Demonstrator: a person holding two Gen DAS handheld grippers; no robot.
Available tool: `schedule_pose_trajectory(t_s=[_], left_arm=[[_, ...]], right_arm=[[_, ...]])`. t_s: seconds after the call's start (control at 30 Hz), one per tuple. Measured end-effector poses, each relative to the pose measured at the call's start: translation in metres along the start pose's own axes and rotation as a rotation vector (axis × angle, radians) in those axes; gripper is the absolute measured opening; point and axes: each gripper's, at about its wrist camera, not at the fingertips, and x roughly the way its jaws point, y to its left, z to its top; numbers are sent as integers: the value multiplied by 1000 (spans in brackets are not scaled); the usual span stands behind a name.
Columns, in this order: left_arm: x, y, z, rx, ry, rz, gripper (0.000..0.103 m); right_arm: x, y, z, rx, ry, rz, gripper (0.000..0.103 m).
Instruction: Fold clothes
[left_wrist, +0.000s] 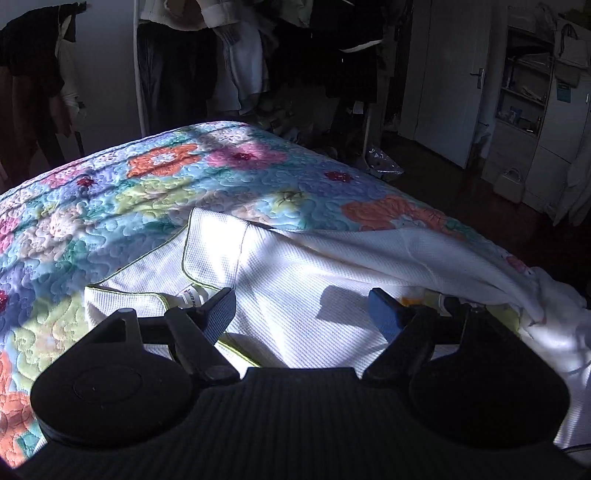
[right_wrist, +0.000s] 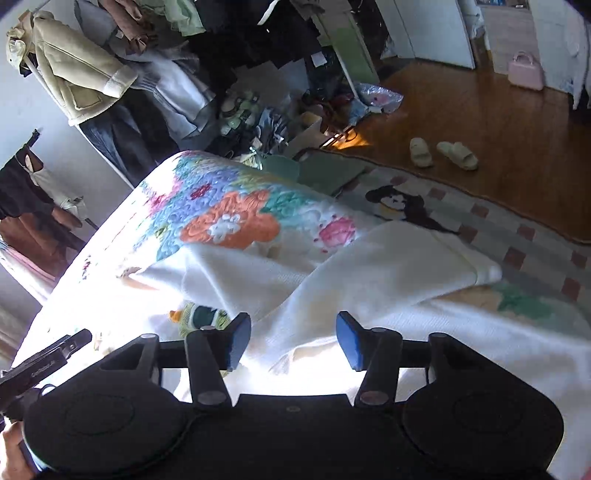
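A white waffle-knit garment (left_wrist: 295, 280) with thin green piping lies spread on the flowered quilt (left_wrist: 155, 184). Its collar and label sit near my left gripper's left pad. My left gripper (left_wrist: 303, 314) hovers over the cloth with its jaws wide apart and nothing pinched between them. In the right wrist view the same white garment (right_wrist: 369, 266) drapes over the bed corner toward the rug. My right gripper (right_wrist: 293, 341) stands open just above the cloth, and the pads do not press on it. A printed patch (right_wrist: 201, 317) shows on the garment beside the left pad.
The flowered quilt (right_wrist: 229, 218) covers the bed. A clothes rack with coats (right_wrist: 77, 74) and piled items stands beyond the bed. A cartoon rug (right_wrist: 424, 210), two slippers (right_wrist: 441, 151) and a pink bag (right_wrist: 524, 70) lie on the wooden floor. A door (left_wrist: 439, 85) and shelves stand at the right.
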Motion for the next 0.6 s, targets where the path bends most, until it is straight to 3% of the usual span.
schedule_pose_trajectory(t_s=[0.07,0.17,0.3,0.43,0.5,0.53,0.6], left_arm=[[0,-15,0,-3,1,-55,75],[1,-37,-2,-17,10,-135,75],[16,-63,8,-59,44,-225,75],[47,-90,29,-64,85,-299,77],[77,-104,38,-73,179,-343,78],[96,-111,40,-92,255,-363,78],[132,-121,35,-122,406,-374,78]], right_arm=[[10,-17,13,39,-2,-75,68],[32,-55,23,213,56,-185,73],[38,-90,15,389,53,-183,73],[48,-103,12,413,-46,-158,73],[55,-112,12,421,-67,-142,49],[55,-115,12,432,-57,-120,8],[43,-114,14,415,-61,-26,9]])
